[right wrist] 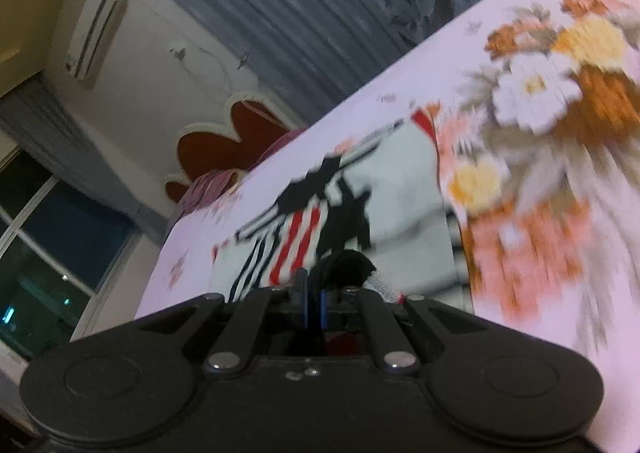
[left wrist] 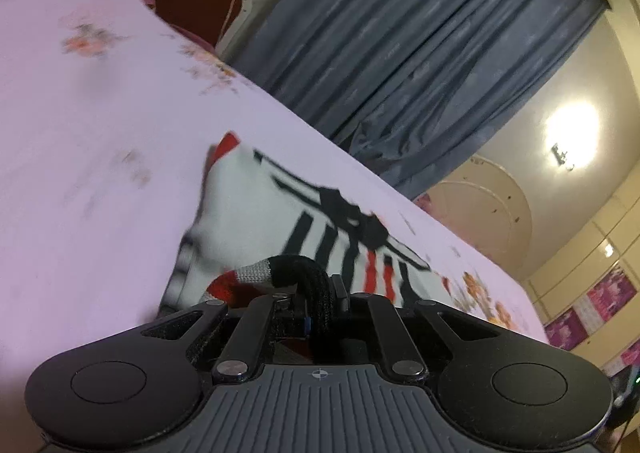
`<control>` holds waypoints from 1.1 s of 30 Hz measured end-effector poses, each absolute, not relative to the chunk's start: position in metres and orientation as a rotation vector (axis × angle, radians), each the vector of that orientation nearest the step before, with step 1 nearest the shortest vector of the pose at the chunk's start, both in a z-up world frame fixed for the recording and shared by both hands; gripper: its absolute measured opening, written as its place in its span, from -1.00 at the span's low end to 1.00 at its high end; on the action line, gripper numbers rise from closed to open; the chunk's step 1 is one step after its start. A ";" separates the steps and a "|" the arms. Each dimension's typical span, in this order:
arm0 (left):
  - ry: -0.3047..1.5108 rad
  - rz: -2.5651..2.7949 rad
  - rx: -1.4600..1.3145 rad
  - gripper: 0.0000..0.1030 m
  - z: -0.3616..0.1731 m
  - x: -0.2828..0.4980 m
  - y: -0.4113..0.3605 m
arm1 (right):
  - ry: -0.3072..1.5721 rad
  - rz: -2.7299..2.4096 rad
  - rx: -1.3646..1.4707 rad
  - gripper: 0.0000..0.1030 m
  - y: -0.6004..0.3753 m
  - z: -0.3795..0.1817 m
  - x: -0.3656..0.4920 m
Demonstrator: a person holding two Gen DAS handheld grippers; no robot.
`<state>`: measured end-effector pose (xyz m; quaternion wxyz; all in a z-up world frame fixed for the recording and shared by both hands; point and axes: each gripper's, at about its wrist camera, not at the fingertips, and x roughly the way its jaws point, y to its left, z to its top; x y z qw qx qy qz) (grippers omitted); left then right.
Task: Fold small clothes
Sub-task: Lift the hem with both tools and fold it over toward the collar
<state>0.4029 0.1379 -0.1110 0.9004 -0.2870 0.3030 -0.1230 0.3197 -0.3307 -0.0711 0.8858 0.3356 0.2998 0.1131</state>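
Observation:
A small white garment [left wrist: 256, 205] with black and red stripes lies on the pink floral bedsheet [left wrist: 80, 125]. My left gripper [left wrist: 316, 293] is shut on the garment's black, grey and red ribbed edge [left wrist: 280, 273], right at the near side. In the right wrist view the same garment [right wrist: 400, 193] spreads ahead, and my right gripper [right wrist: 314, 293] is shut on its black edge [right wrist: 348, 265]. Both views are blurred by motion.
The bed [right wrist: 560, 133] carries a large flower print at the right. A red headboard [right wrist: 224, 145] and a striped pillow [right wrist: 208, 189] are at the far end. Grey curtains [left wrist: 420, 33] hang behind the bed. A window [right wrist: 40, 245] is at the left.

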 end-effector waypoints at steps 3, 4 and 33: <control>0.683 -0.239 -0.558 -0.85 -0.115 0.460 0.136 | 0.648 0.206 0.707 -0.89 -0.331 -0.071 0.369; 0.700 -0.236 -0.548 -0.85 -0.117 0.475 0.135 | 0.659 0.195 0.716 -0.89 -0.331 -0.073 0.386; 0.699 -0.229 0.188 -0.83 -0.151 0.604 0.042 | 0.721 0.040 -0.082 -0.34 -0.262 -0.136 0.537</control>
